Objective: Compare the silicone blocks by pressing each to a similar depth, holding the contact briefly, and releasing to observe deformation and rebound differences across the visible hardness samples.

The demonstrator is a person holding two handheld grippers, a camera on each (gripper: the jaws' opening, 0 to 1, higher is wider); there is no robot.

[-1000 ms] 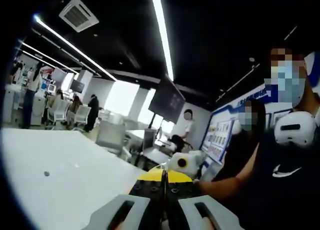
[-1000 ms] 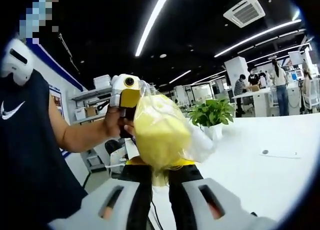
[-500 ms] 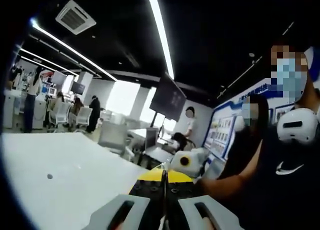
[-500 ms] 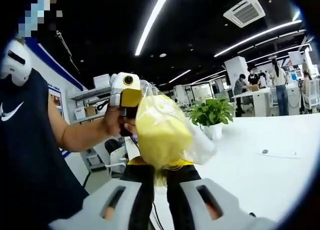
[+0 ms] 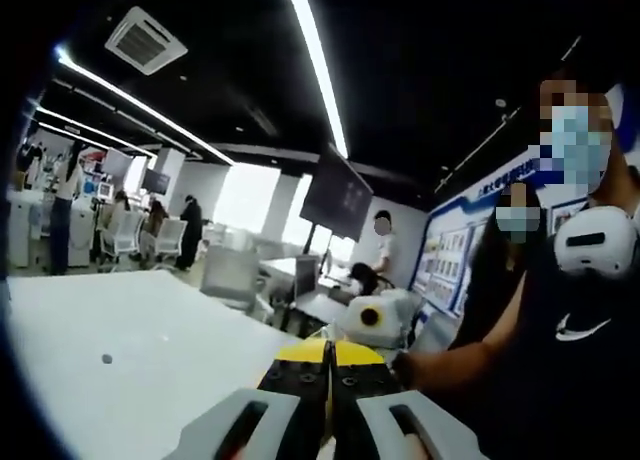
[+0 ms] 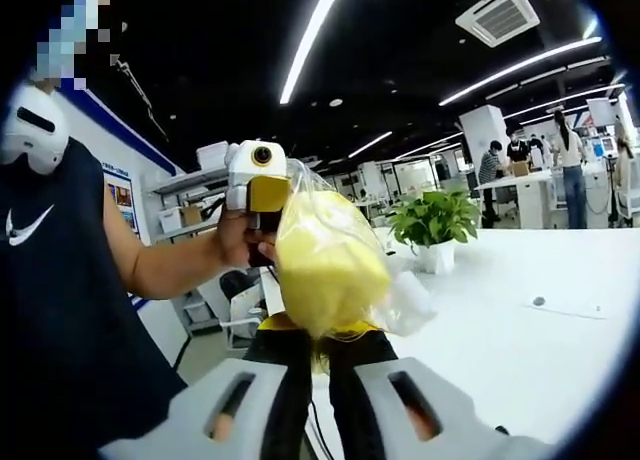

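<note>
right gripper fingers pinch a clear bag holding 1 yellow block above the white table; left gripper fingers pressed together.

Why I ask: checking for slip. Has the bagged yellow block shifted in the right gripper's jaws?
No. The bagged yellow block sits unchanged in the right gripper, still just left of the potted plant.

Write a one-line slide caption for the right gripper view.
Right gripper pinches a bagged yellow silicone block above the white table, left gripper behind it.
</note>
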